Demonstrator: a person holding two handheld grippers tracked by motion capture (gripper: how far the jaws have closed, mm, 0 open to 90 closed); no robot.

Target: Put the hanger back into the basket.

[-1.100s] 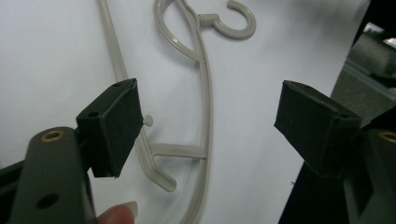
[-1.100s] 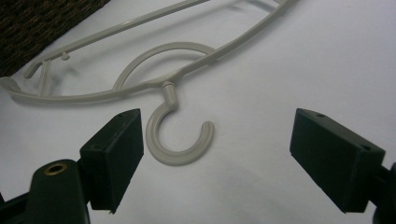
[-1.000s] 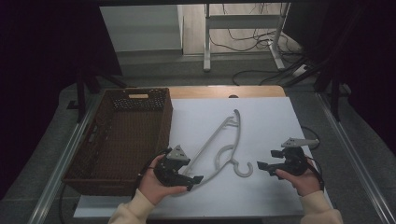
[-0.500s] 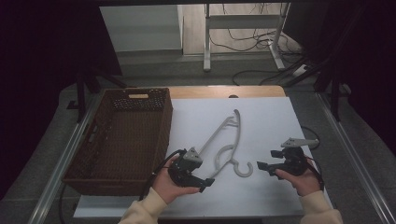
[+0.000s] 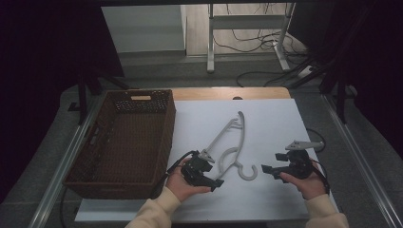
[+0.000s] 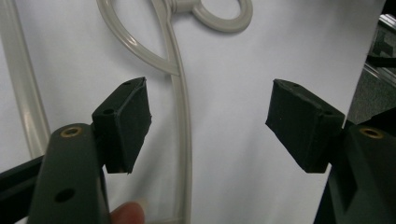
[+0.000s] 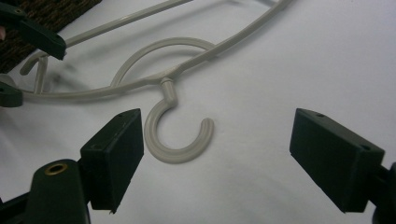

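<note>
Honestly, we've got both the left gripper (image 6: 208, 126) and right gripper (image 7: 233, 158) fingers apart; that thin plastic hanger (image 5: 231, 142) could skid across the desk (image 5: 275, 118) when pinched.

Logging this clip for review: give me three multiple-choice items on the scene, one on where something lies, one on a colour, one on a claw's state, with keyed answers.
1. Where does the wicker basket stand relative to the hanger?
A. To its left in the high view
B. To its right
C. On top of it

2. What colour is the hanger?
A. Bright red
B. Pale grey-white
C. Black

3. What is the state of the left claw?
A. Shut on the hanger
B. Shut on nothing
C. Open, with a hanger bar between its jaws

Answers:
1. A, the basket sits at the left edge of the white tabletop, the hanger on the white surface beside it.
2. B, it reads pale against the table in all views.
3. C, the left gripper view shows the pads wide apart, not touching the bar.
</note>
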